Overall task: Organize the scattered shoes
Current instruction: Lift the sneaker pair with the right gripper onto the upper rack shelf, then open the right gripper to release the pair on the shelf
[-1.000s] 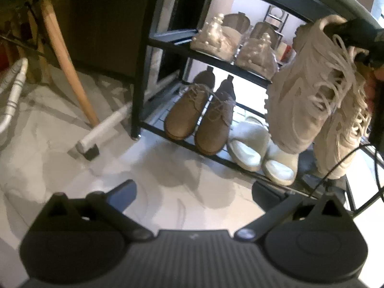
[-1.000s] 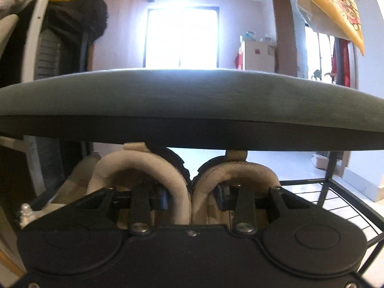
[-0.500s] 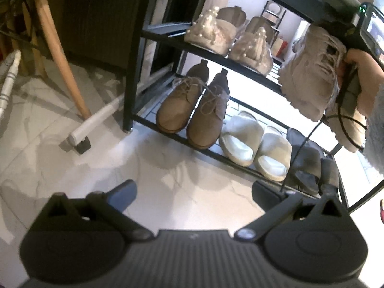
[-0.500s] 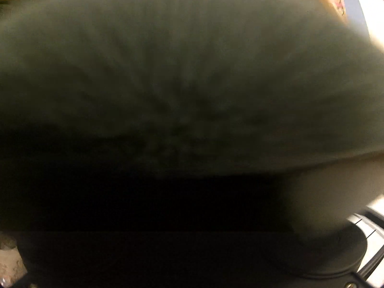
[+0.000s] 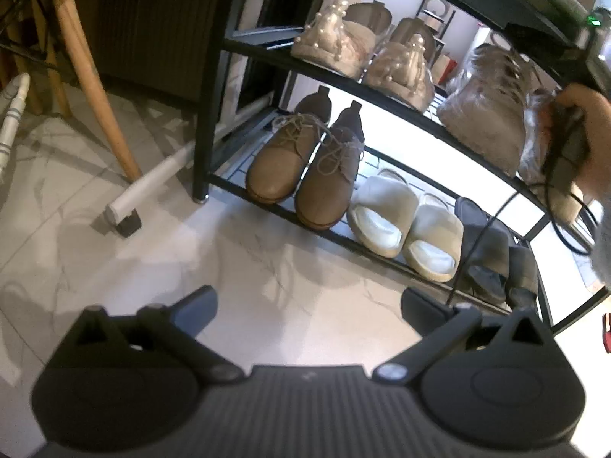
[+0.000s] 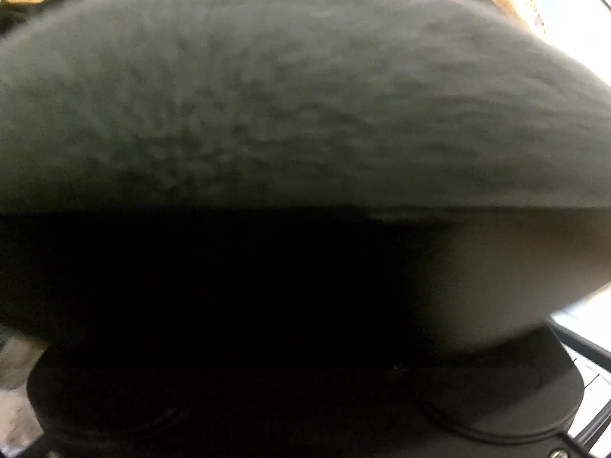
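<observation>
A pair of beige lace-up sneakers (image 5: 485, 114) lies on the middle shelf of the black shoe rack (image 5: 202, 114), at its right end. A hand holds the right gripper's handle (image 5: 567, 145) just right of them. Its jaws are opening, but the sneakers hide the fingers, and I cannot tell whether anything is between them. The right wrist view is filled by the rack's grey padded top (image 6: 305, 95), with darkness below and a pale sneaker edge (image 6: 515, 274). My left gripper (image 5: 307, 301) hangs open over the marble floor in front of the rack, holding nothing.
Pearl-trimmed shoes (image 5: 332, 42) sit on the middle shelf's left part. On the bottom shelf are brown lace-ups (image 5: 301, 175), white slippers (image 5: 404, 225) and dark shoes (image 5: 492, 252). A wooden chair leg (image 5: 91, 76) and a white pole (image 5: 152, 187) are left of the rack.
The right hand carried the sneakers from hanging in front of the rack onto the middle shelf. The right wrist view went from looking under the padded top to being pressed up close to it.
</observation>
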The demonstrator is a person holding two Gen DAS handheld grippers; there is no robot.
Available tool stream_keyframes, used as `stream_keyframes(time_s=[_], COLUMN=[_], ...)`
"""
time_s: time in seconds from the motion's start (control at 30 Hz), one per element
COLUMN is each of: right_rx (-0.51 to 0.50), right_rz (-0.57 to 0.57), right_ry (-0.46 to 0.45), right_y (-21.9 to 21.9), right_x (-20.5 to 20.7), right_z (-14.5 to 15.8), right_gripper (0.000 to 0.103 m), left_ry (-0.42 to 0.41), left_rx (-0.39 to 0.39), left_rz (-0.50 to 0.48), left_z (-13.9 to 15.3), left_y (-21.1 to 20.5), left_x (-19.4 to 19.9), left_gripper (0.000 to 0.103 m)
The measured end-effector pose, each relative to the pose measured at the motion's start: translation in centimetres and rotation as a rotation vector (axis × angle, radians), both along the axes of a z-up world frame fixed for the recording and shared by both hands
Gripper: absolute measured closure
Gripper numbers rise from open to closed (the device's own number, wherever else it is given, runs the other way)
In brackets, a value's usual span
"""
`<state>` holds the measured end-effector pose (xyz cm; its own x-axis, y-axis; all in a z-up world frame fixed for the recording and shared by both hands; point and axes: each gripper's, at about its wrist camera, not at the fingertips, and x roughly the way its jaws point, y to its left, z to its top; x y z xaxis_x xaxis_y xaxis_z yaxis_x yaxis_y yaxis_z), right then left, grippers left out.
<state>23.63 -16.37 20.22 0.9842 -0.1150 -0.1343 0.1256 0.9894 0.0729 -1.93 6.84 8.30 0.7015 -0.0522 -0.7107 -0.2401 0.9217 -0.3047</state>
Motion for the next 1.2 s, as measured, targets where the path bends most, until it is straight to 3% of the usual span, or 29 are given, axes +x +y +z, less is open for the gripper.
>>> stream_keyframes(time_s=[0.13,0.3,0.37,0.5,0.57,0.73,0.87,1.07,1.2], right_rx=[0.079,-0.055,-0.1,-0.131,-0.137,-0.131,-0.129,-0.122,-0.11], right_rz=[0.1,0.217,0.216,0.22,0.225,0.227,0.21,0.165,0.191], right_ry=[-0.001,0.016,0.03,0.109,0.144,0.155,0.16,0.19,0.186], right_y=[-1.0,1.6,2.5,4.0,4.2,5.0,5.7,6.2,5.9], right_x=[-3.2,-8.0,-8.6,-7.9,-7.3,-6.8,-6.7,-2.8,-3.6], right_z=[-0.6,-3.5,-4.2,-6.5,-6.6,-6.9,-7.4,-8.0,-7.8], right_gripper=[0.0,0.0,0.0,0.001,0.017,0.025,0.026,0.026,0.02], left_ry=[-0.009,-0.006,0.002,0.013,0.018,0.028,0.029,0.04,0.065], left_rx=[-0.003,0.01,0.009,0.003,-0.001,-0.01,-0.008,0.012,0.035], left_rz=[-0.003,-0.019,-0.017,-0.011,-0.013,-0.015,-0.017,-0.011,-0.013], left_z=[0.2,0.1,0.0,-0.2,-0.3,-0.5,-0.5,-0.8,-1.1], left_y=[0.0,-0.4,-0.4,-0.3,-0.3,-0.2,-0.2,-0.2,-0.1], left_x=[-0.1,-0.1,-0.1,0.0,0.0,0.1,0.0,0.2,0.4], left_gripper=[0.001,0.001,0.001,0.001,0.001,0.001,0.001,0.001,0.001])
